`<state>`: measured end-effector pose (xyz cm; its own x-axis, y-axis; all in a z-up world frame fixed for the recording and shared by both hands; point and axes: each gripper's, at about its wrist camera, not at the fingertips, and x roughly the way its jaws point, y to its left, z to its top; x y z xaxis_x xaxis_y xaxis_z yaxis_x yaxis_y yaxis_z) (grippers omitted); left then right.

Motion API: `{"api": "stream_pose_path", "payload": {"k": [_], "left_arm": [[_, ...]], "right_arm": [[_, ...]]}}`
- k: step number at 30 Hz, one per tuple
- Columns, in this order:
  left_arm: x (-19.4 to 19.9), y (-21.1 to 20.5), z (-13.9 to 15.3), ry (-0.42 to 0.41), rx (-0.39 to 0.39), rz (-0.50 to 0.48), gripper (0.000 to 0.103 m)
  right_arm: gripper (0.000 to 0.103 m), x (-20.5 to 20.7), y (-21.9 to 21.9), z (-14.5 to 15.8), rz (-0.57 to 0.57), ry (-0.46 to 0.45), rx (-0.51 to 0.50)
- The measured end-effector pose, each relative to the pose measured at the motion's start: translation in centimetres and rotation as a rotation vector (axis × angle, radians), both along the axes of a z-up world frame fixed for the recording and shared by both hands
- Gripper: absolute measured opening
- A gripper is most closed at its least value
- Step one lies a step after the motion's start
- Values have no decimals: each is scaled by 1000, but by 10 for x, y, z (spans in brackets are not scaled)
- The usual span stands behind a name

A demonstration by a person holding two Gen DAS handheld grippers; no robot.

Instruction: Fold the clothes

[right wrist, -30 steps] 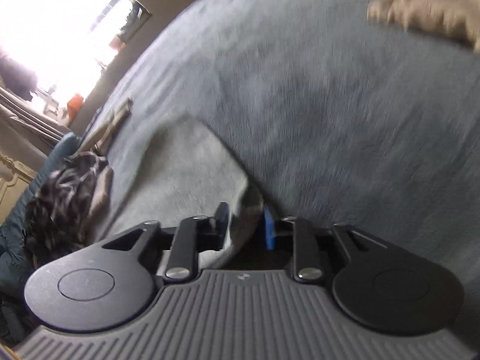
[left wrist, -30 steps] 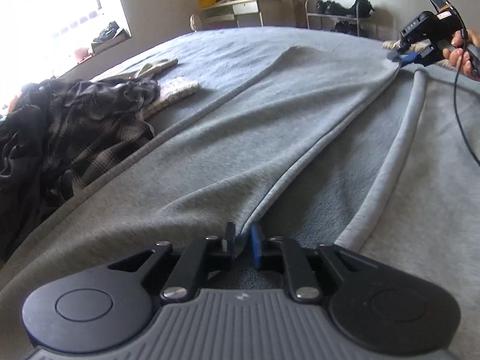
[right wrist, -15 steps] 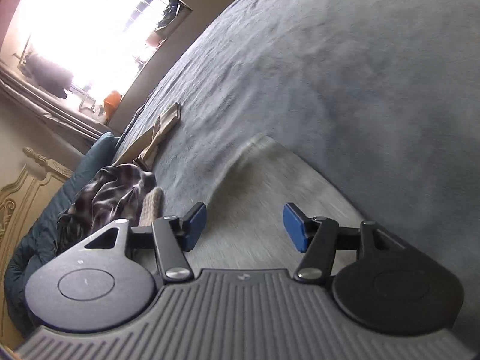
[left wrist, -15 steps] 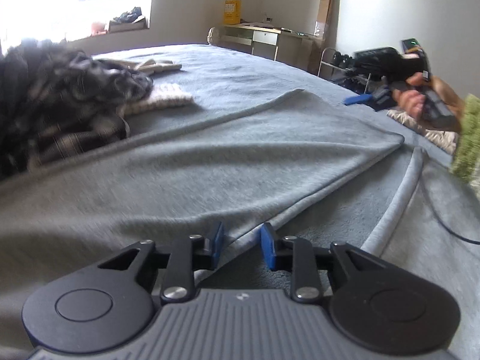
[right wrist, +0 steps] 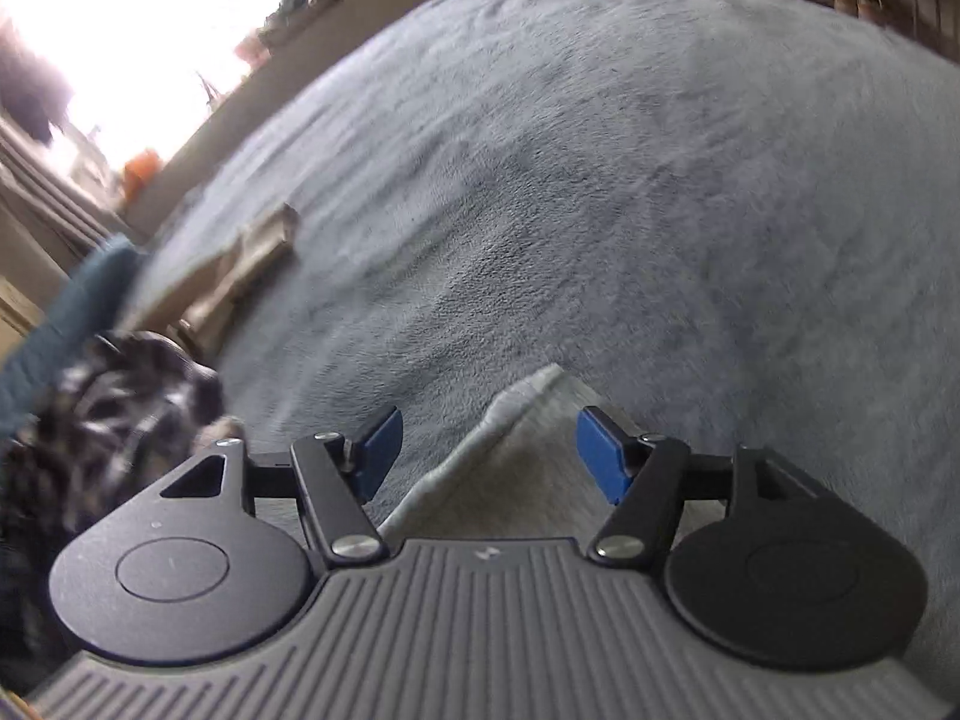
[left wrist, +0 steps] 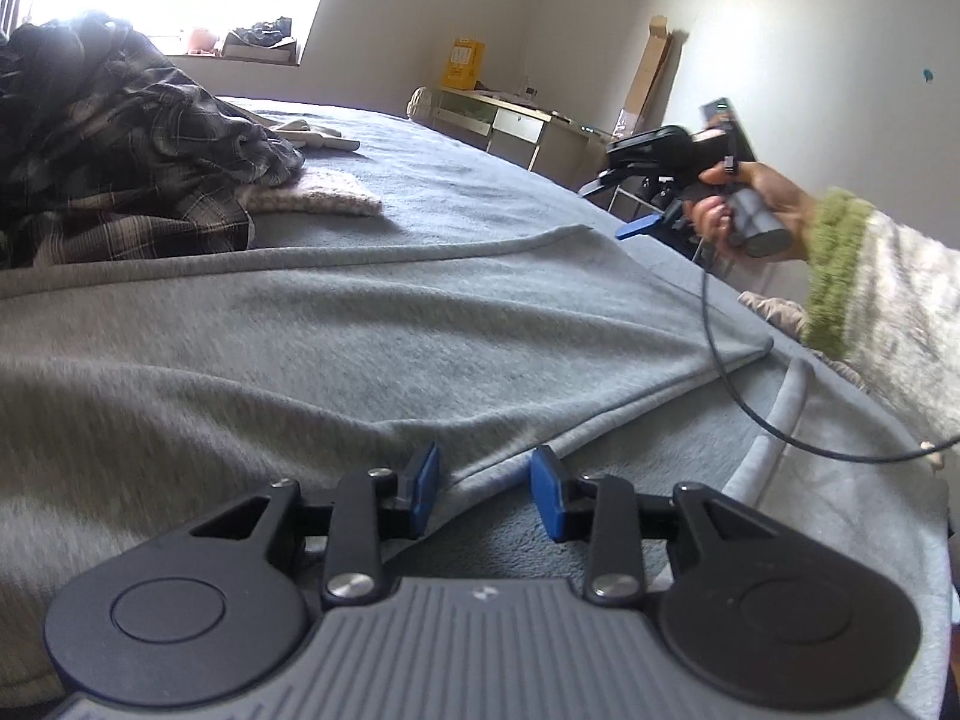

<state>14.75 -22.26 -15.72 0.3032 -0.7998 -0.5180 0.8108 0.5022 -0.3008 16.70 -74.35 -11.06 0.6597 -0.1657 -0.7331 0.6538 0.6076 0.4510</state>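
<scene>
a light grey garment (left wrist: 336, 348) lies spread flat across a bed covered with a blue-grey blanket (right wrist: 600, 192), its folded edge running diagonally toward the near side. the left gripper (left wrist: 485, 495) sits low over that edge, blue pads parted, with the hem lying loose in the gap and neither pad pressing on it; the grip is released. the right gripper (right wrist: 486, 456), held in a person's right hand (left wrist: 750, 204) with a green-cuffed knit sleeve (left wrist: 888, 300), hovers above the far corner of the garment. its jaws are opening, and nothing is caught between them; the corner of the garment lies flat on the blanket beneath. a black cable (left wrist: 738, 384) trails from that gripper over the cloth. a dark plaid shirt (left wrist: 120, 162) is heaped at the left, on top of a pale knit item (left wrist: 312, 201). a desk (left wrist: 510, 120) stands against the far wall.
</scene>
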Motion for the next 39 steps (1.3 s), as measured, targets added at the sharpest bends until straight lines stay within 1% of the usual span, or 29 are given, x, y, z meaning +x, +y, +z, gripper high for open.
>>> {"api": "stream_pose_path", "payload": {"k": [2,4,5,7,8,9,10,11,12,13,15,17,18,20,21,22,24,26,28,29,30,32,33,34,35,36,38,39], "left_arm": [[2,1,-1,10,-11,0,35],[3,2,-2,16,-19,-1,36],[3,2,-3,19,-24,-2,36],[4,4,-3,26,-34,-2,36],[4,5,-3,30,-39,-2,36],[5,5,-3,33,-41,-1,36],[4,5,-3,33,-42,-1,36],[4,5,-4,33,-43,0,36],[4,6,-4,34,-43,0,36],[4,6,-4,33,-43,1,36],[3,5,-3,28,-40,2,36],[2,5,-3,25,-38,3,36],[2,5,-3,24,-37,3,36],[2,5,-3,24,-38,3,36],[2,6,-4,24,-39,3,36],[2,6,-4,26,-41,3,36],[2,7,-4,32,-46,3,36],[3,7,-4,36,-49,3,36],[3,7,-3,36,-49,3,36],[3,6,-3,35,-48,4,36],[3,6,-3,34,-47,4,36],[2,6,-3,34,-46,4,36],[2,6,-3,33,-46,4,36],[2,6,-3,34,-47,4,36],[3,7,-4,36,-49,4,36],[3,7,-4,38,-51,4,36],[4,7,-4,43,-56,4,36],[5,8,-4,46,-58,3,36]], "right_arm": [[67,9,-5,-5,-33,67,-6],[68,18,-7,-16,-42,137,11],[68,22,-5,-20,-40,169,2],[66,23,6,-22,-8,201,-60],[58,24,11,-23,9,217,-92],[38,24,16,-23,25,230,-120],[27,21,21,-21,39,235,-142],[13,18,26,-17,50,230,-164],[10,11,32,-10,51,197,-190],[10,5,40,-1,53,165,-231],[10,-7,69,23,68,100,-430],[10,-14,96,38,77,52,-614],[12,-13,102,40,76,48,-668],[15,-5,99,36,61,59,-678],[23,-1,90,32,34,56,-645],[29,1,81,27,3,45,-625],[41,-1,63,20,-77,35,-638],[42,-16,50,20,-183,30,-652],[42,-44,39,24,-232,-40,-622],[42,-58,37,28,-196,-91,-585],[42,-69,36,31,-120,-127,-533],[42,-80,45,34,78,-135,-452],[42,-82,56,33,192,-108,-443],[41,-83,72,29,311,-70,-458],[39,-85,87,24,431,-32,-471],[39,-86,101,19,532,4,-482],[39,-89,116,3,633,63,-491],[38,-91,119,-5,660,96,-493]]}}
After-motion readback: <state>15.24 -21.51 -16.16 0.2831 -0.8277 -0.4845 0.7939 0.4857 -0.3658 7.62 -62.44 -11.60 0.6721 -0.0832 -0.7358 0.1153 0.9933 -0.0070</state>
